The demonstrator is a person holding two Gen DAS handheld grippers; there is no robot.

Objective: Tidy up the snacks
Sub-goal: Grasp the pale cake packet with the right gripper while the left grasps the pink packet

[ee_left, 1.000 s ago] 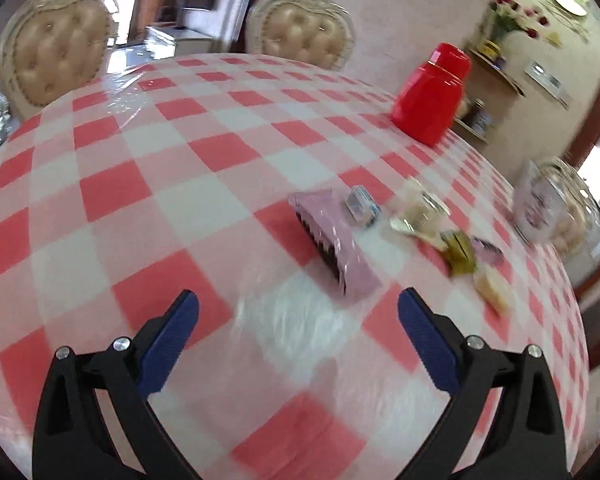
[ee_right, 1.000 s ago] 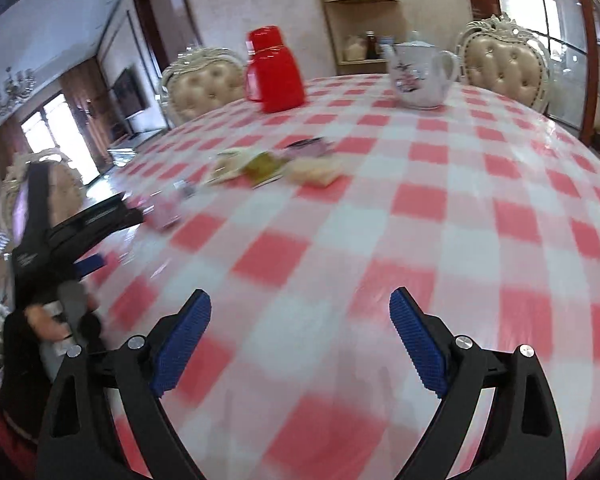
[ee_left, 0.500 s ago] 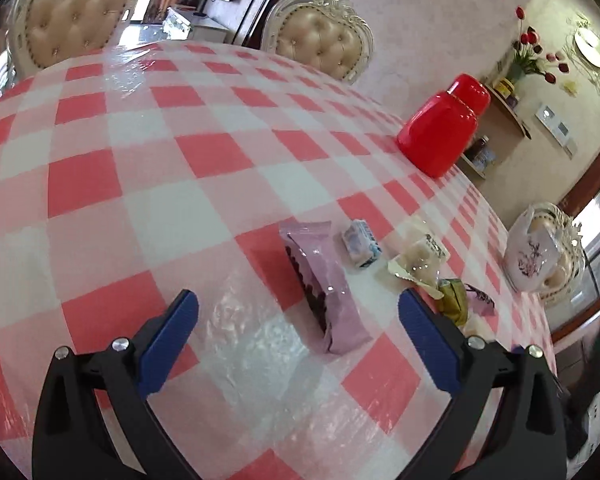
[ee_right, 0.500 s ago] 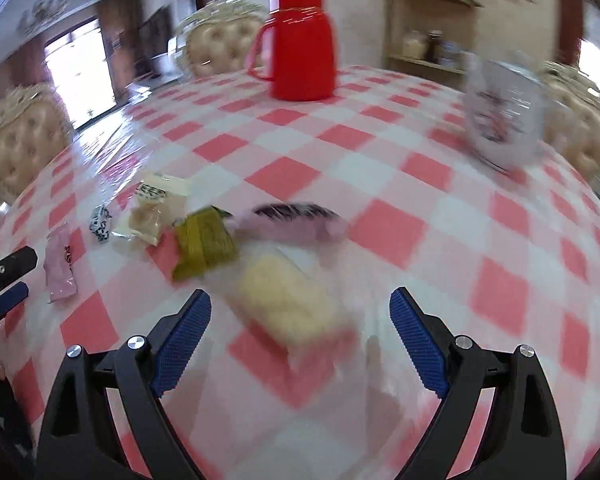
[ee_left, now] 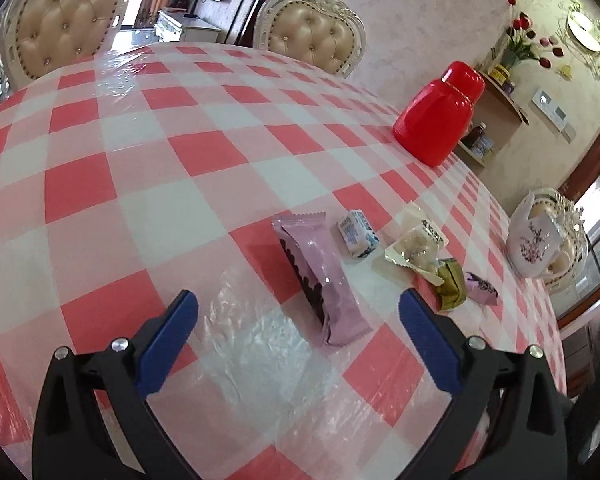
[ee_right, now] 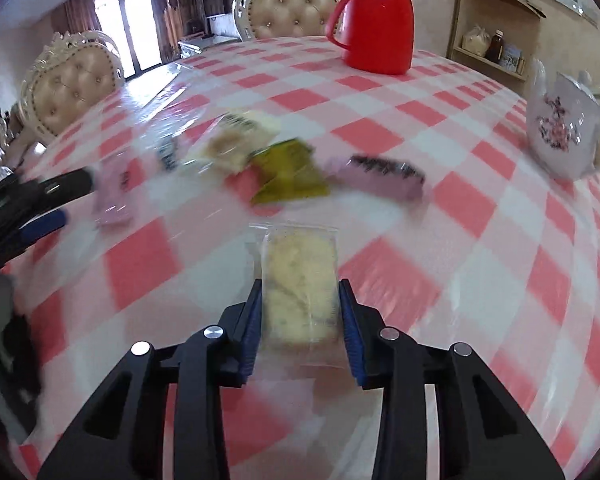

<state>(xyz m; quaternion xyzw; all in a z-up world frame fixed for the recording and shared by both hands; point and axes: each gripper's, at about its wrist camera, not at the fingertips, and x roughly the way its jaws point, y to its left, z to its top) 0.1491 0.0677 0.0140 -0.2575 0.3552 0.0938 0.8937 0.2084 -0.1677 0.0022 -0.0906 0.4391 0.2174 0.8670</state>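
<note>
My right gripper is closing on a pale cake in a clear wrapper; both blue pads touch its sides on the checked tablecloth. Beyond it lie a green packet, a purple packet and a clear-wrapped pastry, all blurred. My left gripper hangs open just above the table, with the near end of a long pink wafer packet between its fingertips, untouched. A small blue-and-white candy lies just behind that packet.
A red thermos jug stands at the far side of the round table. A white flowered teapot sits near the right edge. Padded chairs ring the table. A wall shelf holds jars.
My right gripper swept across the table to the snack row, came down over the pale cake and narrowed from wide open onto it. The left gripper barely moved, tilting a little.
</note>
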